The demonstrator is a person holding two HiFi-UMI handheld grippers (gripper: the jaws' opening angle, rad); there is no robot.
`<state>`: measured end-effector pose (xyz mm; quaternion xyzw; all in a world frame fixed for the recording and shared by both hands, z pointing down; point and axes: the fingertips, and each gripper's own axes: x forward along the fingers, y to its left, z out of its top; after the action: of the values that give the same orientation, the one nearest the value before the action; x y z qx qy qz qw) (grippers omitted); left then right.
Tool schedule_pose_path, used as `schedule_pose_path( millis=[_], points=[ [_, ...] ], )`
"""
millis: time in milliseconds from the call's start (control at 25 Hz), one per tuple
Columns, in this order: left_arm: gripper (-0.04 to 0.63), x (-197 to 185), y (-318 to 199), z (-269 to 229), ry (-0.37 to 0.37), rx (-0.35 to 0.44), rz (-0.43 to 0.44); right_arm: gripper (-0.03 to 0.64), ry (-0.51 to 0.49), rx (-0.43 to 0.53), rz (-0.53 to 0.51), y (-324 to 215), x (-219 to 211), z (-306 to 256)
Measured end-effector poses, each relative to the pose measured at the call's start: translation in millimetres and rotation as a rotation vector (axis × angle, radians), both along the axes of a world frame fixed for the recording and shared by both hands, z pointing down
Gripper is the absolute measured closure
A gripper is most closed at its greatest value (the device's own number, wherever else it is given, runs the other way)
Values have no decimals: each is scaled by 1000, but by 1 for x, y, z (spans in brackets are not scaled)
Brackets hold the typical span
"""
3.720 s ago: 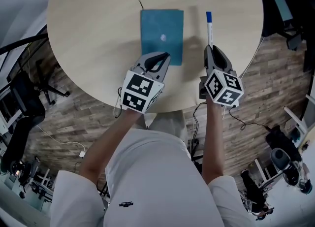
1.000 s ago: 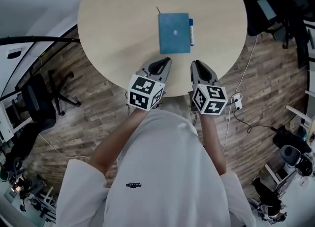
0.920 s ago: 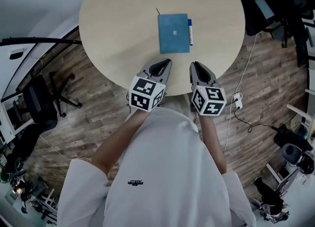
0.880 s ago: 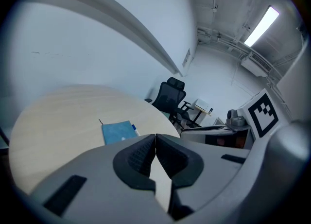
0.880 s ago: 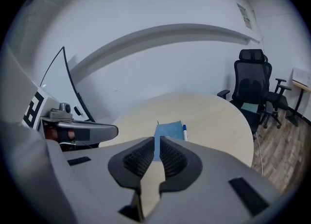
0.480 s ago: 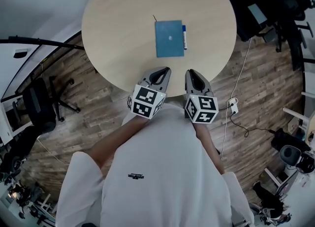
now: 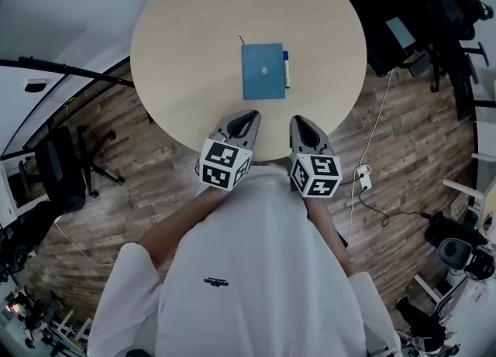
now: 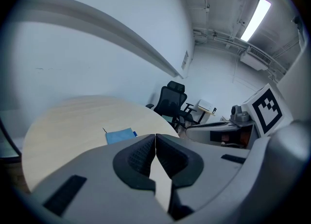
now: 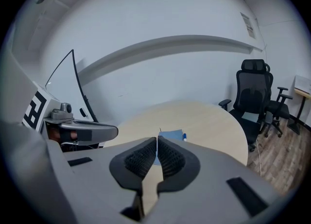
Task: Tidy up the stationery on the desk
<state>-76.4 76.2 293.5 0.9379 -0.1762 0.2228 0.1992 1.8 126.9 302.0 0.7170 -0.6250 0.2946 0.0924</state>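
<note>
**Both tools shut and empty, notebook and pen side by side on the worktop**

In the head view the round, light-wood worktop (image 7: pixel 194 38) fills the upper middle of the frame. The blue notebook (image 7: pixel 263 71) lies flat and closed roughly in the centre of it. The pen (image 7: pixel 285 69) runs along the notebook's right edge, parallel to it. It's just beside the cover, and I honestly can't tell if they touch.

Both tools sit lower in the frame, around the near rim of the worktop and well apart from the stationery. The left tool (image 7: pixel 246 118) is pinched closed with nothing in it. Its own view shows the ribbed pads meeting in a thin line (image 8: pixel 155 138), with the notebook (image 8: pixel 119 135) small and further back on the worktop.

The right tool (image 7: pixel 301 123) has just been closing, and its pads are now together with nothing caught between them (image 9: pixel 157 140). The notebook (image 9: pixel 171 134) peeks out just above its jaws.

A black office chair (image 9: pixel 255 92) stands at the right of the right gripper view, on the wood-plank floor (image 7: pixel 403 115).
</note>
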Motion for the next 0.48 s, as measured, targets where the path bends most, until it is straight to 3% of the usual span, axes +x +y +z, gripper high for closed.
schedule_pose_path(
  millis=[480],
  points=[
    [574,-3,0,-1,-8,9,-11,577,-15,5,4,3,-5,-1]
  ],
)
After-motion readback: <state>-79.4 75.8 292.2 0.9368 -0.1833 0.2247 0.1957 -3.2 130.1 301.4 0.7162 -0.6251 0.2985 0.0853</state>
